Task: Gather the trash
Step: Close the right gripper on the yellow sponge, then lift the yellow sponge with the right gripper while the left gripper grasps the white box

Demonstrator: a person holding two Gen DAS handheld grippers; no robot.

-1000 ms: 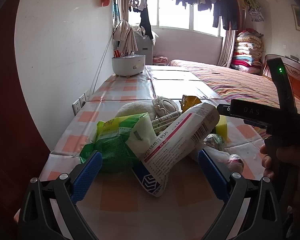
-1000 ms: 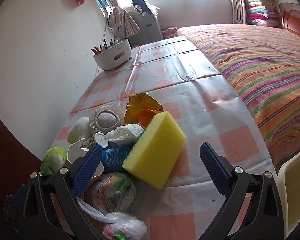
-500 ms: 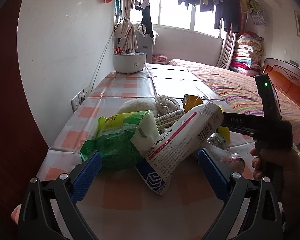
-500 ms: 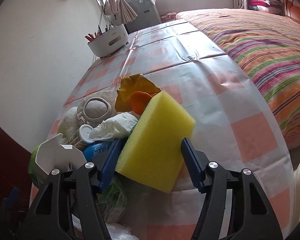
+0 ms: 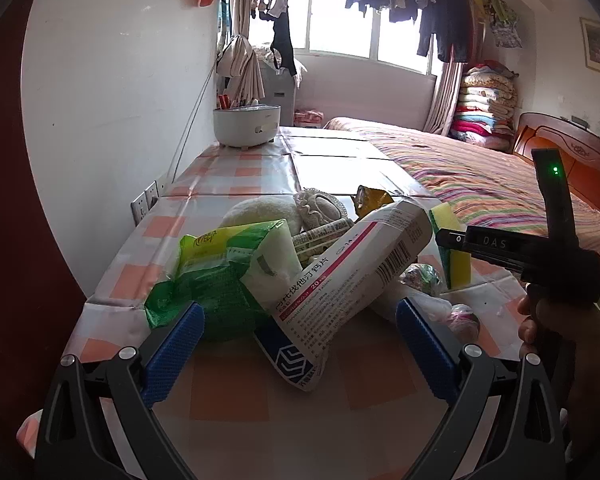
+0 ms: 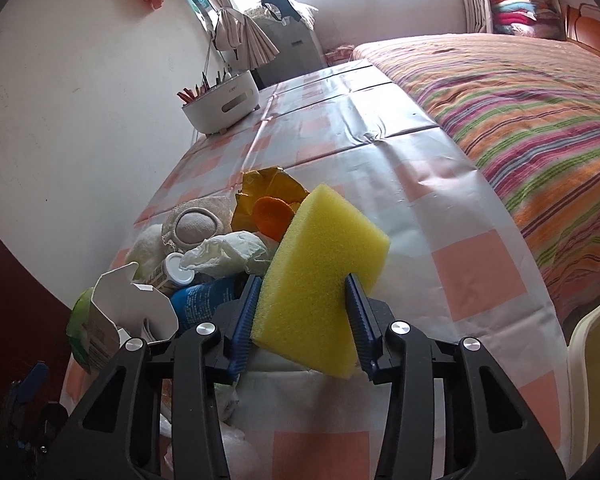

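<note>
A heap of trash lies on the checked tablecloth (image 6: 440, 200). In the right wrist view my right gripper (image 6: 304, 316) is closing on a yellow sponge (image 6: 324, 264), and both blue pads press into its sides. Behind it lie an orange wrapper (image 6: 266, 196), crumpled white plastic (image 6: 224, 250) and a blue tube (image 6: 204, 300). In the left wrist view my left gripper (image 5: 300, 344) stands open in front of a white medicine box (image 5: 340, 280) and a green packet (image 5: 216, 268), touching neither. The sponge (image 5: 452, 248) shows there past the right gripper's black body (image 5: 512, 248).
A white pot of pens (image 5: 246, 124) stands at the table's far end by the wall. A striped bed (image 6: 520, 92) runs along the table's right side. Wall sockets (image 5: 144, 204) sit left of the table. A person's hand (image 5: 556, 328) holds the right gripper.
My right gripper has gone from wide open to clamped on the yellow sponge, moving in slightly. The left gripper has stayed still and open.
</note>
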